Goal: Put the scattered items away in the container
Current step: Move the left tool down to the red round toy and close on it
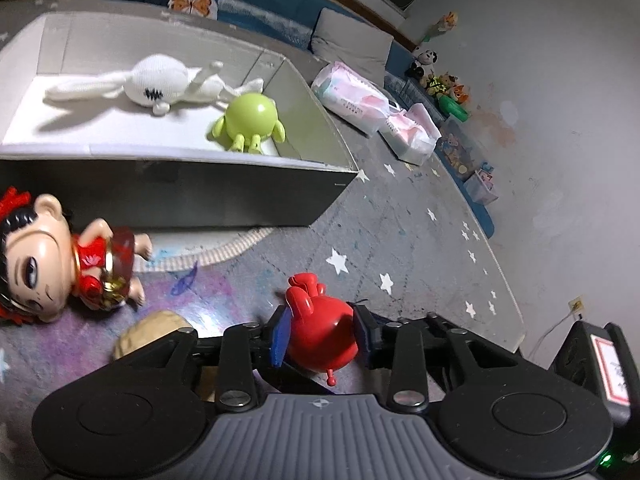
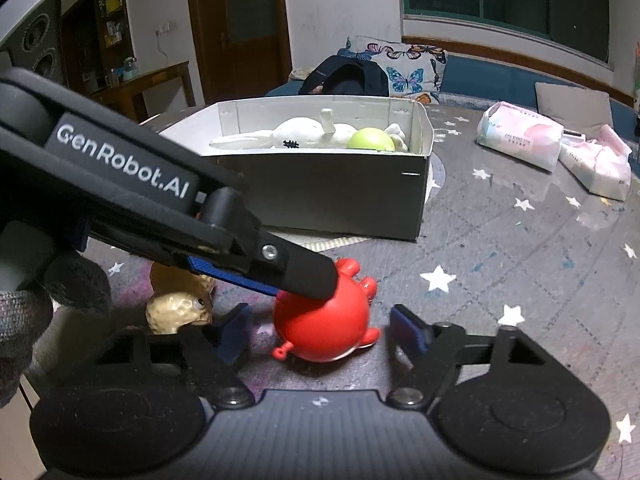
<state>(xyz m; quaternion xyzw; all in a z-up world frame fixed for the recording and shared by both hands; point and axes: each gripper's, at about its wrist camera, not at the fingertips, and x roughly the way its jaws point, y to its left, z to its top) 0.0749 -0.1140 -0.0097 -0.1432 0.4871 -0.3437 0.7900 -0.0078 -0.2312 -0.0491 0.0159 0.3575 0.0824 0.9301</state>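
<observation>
Our left gripper [image 1: 320, 340] has its jaws around the red pig toy [image 1: 324, 338] at lower centre, pads touching; our right gripper [image 2: 320, 330] has its jaws wide beside it.

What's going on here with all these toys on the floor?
A person is tidying toys into a grey box. The left hand-held gripper has a red pig toy between its fingers on the mat; the right hand-held gripper is open around it. A white bunny and green figure are already inside; a doll still lies outside.
</observation>
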